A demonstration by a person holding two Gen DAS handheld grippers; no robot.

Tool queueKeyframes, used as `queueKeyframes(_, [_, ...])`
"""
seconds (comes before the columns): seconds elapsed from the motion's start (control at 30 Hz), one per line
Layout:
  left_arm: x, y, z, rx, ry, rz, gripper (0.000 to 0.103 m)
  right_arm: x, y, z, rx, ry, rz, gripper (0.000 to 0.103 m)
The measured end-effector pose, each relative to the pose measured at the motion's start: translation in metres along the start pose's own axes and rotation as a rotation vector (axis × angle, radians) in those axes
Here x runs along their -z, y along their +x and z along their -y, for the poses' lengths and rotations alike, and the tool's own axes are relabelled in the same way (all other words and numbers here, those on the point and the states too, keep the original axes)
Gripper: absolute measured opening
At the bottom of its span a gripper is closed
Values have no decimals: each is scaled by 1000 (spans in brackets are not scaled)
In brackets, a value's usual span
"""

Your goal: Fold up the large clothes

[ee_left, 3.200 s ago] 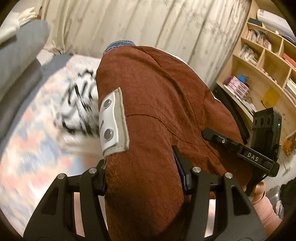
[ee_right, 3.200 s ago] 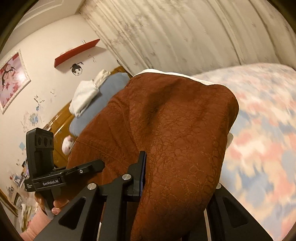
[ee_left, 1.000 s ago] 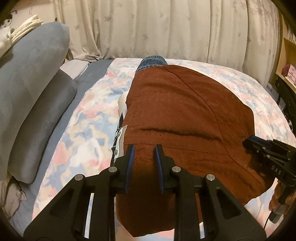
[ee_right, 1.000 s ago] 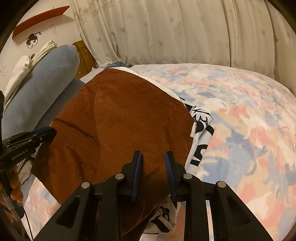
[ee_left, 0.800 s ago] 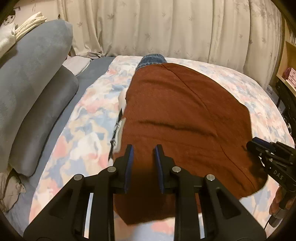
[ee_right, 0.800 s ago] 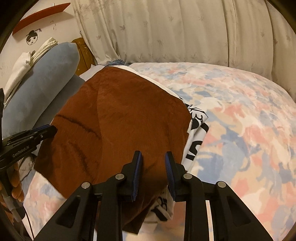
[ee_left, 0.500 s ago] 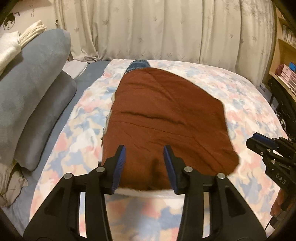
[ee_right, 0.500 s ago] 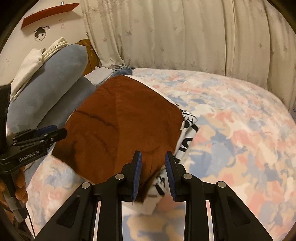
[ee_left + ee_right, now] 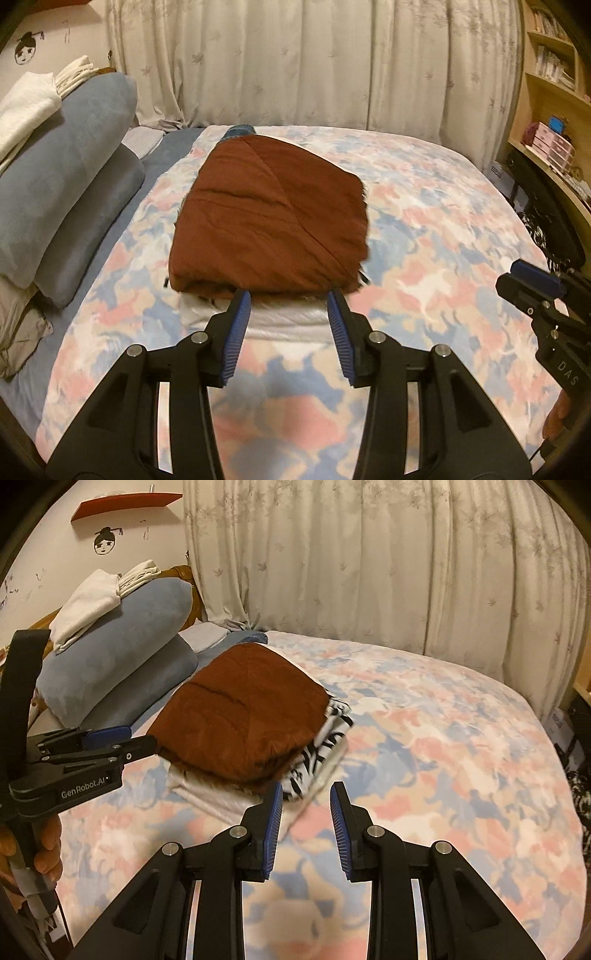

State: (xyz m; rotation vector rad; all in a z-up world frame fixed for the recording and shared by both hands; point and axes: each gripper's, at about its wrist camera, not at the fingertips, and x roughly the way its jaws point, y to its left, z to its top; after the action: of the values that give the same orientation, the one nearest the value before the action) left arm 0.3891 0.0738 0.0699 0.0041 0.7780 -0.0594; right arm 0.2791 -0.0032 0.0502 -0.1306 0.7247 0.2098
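Floral bedspread; brown garment hides stack beneath (edges peek out).

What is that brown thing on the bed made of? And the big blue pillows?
The brown garment looks like soft matte cloth, maybe suede-like or fleecy: it is stitched in lines and has fuzzy edges. The big blue pillows look covered in velvety plush, with a faint sheen. I can't be sure of either.
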Motion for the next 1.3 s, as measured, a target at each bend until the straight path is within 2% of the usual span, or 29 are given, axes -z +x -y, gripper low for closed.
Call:
queueKeyframes(0.1, [19,-21,17,19,-4,13,40,23,-42,2,40,-11,19,38])
queueKeyframes(0.23, [48,-48,45,42,-9,14,41,56,-91,9,69,-3,23,39])
queueKeyframes(0.33, [65,-63,65,25,13,23,64,80,-121,18,114,10,19,41])
queueKeyframes(0.4, [80,-73,79,-3,33,36,83,100,-141,25,173,22,10,53])
queueKeyframes(0.43, [86,-77,84,-2,37,38,83,106,-147,30,189,31,9,64])
queueKeyframes(0.47, [94,-82,88,4,42,42,83,116,-156,34,202,38,10,71])
queueKeyframes(0.5, [99,-85,91,2,45,42,83,127,-166,37,215,41,10,72])
queueKeyframes(0.57, [120,-93,102,-16,51,26,83,154,-186,40,234,35,0,72])
queueKeyframes(0.77, [175,-119,122,2,38,34,83,228,-221,43,229,46,-41,72])
queueKeyframes(0.97, [235,-148,141,-37,39,15,83,298,-256,37,204,81,-56,74])
queueKeyframes(1.1, [256,-163,149,-27,34,3,83,322,-270,37,186,114,-46,74])
queueKeyframes(1.17, [262,-174,153,-21,34,9,83,338,-287,34,181,141,-42,77])
queueKeyframes(1.3, [270,-196,160,-17,37,43,83,346,-310,31,162,172,-17,83])
